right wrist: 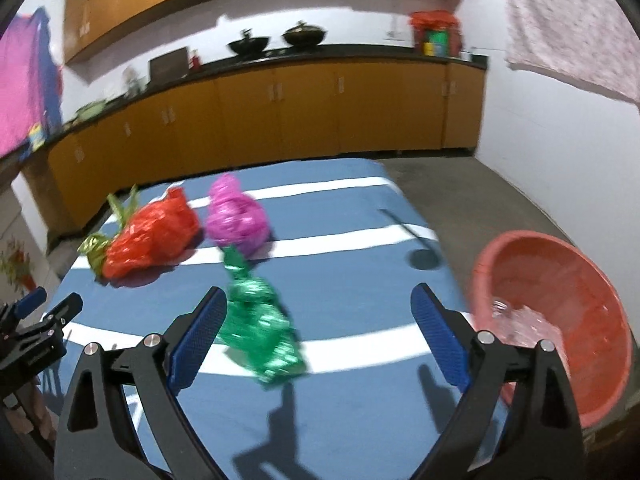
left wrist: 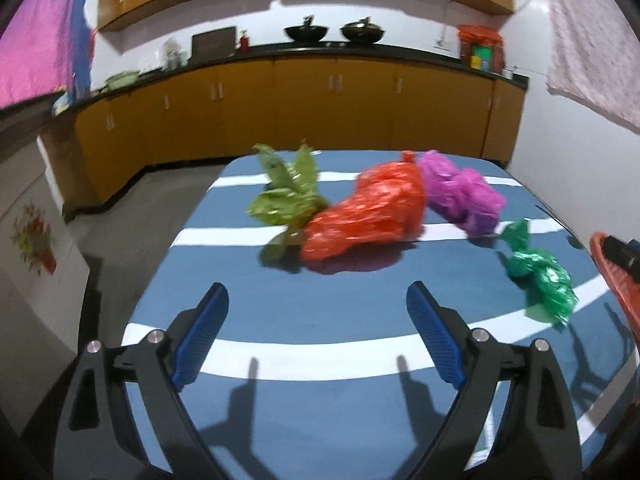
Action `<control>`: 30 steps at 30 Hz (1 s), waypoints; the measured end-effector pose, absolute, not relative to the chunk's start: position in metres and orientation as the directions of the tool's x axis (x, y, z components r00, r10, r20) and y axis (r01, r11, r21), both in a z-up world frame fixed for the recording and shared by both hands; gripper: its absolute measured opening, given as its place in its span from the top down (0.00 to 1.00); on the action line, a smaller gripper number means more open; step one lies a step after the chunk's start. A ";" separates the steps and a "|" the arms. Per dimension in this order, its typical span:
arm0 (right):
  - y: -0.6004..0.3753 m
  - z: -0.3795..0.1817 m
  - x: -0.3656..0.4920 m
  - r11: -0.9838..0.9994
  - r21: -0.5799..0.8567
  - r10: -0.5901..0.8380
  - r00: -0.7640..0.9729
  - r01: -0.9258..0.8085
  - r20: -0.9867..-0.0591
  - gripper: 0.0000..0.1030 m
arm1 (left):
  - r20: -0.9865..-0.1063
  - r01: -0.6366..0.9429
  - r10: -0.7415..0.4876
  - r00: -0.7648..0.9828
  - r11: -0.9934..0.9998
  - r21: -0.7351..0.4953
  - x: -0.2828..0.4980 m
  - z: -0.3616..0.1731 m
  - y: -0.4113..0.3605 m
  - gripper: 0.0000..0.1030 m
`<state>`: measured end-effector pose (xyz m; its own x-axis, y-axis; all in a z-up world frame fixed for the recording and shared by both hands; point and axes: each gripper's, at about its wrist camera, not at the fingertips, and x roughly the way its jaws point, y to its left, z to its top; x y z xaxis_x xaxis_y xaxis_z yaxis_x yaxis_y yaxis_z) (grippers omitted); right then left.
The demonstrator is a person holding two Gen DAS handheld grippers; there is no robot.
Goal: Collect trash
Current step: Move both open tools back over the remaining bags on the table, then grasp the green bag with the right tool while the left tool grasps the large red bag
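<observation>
Crinkly green plastic bag [right wrist: 260, 332], probably light and slippery, lies just ahead of the wide-open, empty right gripper [right wrist: 318, 334]; pinch its bunched middle; left gripper [left wrist: 318, 334] also agape, empty.

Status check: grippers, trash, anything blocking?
Left gripper open, empty. Right gripper open, empty, dark green bag by its left finger. Light green, red, purple bags on table; red basin at right edge. Nothing blocking.

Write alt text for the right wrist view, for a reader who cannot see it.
The open right gripper hovers over a blue-and-white striped table, near a crumpled dark green plastic bag. Red, purple and light green crumpled bags lie beyond; a red plastic basin stands at right.
</observation>
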<state>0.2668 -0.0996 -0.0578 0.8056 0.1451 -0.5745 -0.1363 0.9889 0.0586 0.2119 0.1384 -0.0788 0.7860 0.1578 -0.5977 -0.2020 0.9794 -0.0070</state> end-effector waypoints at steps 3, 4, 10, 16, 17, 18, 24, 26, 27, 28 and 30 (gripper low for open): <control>-0.080 -0.064 0.277 0.985 0.045 0.160 0.786 -0.166 -0.597 0.10 | -0.619 -0.221 0.164 0.768 0.975 -0.017 0.215 -0.082 0.150 0.08; -0.074 -0.067 0.282 0.984 0.044 0.164 0.776 -0.173 -0.608 0.10 | -0.620 -0.235 0.173 0.765 0.972 -0.019 0.215 -0.082 0.155 0.07; -0.058 -0.086 0.307 0.983 0.024 0.150 0.732 -0.180 -0.665 0.18 | -0.608 -0.255 0.192 0.770 0.967 -0.019 0.222 -0.080 0.162 0.06; -0.052 -0.096 0.320 0.981 0.032 0.157 0.685 -0.191 -0.712 0.27 | -0.585 -0.219 0.176 0.792 0.976 -0.003 0.237 -0.071 0.156 0.06; -0.052 -0.096 0.321 0.980 0.034 0.160 0.678 -0.196 -0.717 0.30 | -0.581 -0.209 0.168 0.796 0.978 -0.004 0.241 -0.068 0.154 0.06; -0.052 -0.097 0.321 0.979 0.036 0.164 0.673 -0.200 -0.721 0.33 | -0.579 -0.203 0.162 0.799 0.979 -0.005 0.243 -0.067 0.152 0.06; -0.053 -0.104 0.321 0.972 0.036 0.180 0.644 -0.231 -0.743 0.55 | -0.569 -0.113 0.097 0.816 0.994 0.006 0.276 -0.057 0.129 0.06; -0.056 -0.102 0.317 0.973 0.036 0.180 0.652 -0.228 -0.736 0.57 | -0.574 -0.091 0.076 0.815 0.996 0.002 0.287 -0.057 0.122 0.06; -0.058 -0.102 0.316 0.974 0.032 0.175 0.657 -0.224 -0.734 0.57 | -0.581 -0.079 0.064 0.811 0.997 -0.001 0.296 -0.057 0.117 0.06; -0.062 -0.101 0.314 0.975 0.031 0.171 0.660 -0.218 -0.731 0.58 | -0.588 -0.074 0.059 0.806 0.997 -0.002 0.303 -0.058 0.115 0.06; -0.070 -0.101 0.311 0.979 0.038 0.165 0.665 -0.201 -0.728 0.58 | -0.604 -0.071 0.055 0.795 0.998 -0.001 0.317 -0.060 0.111 0.06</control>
<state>0.3114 -0.0705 -0.1009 0.6653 0.1651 -0.7281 -0.2010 0.9788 0.0383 0.3172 0.1109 -0.0599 0.7951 0.0553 -0.6040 -0.0705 0.9975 -0.0014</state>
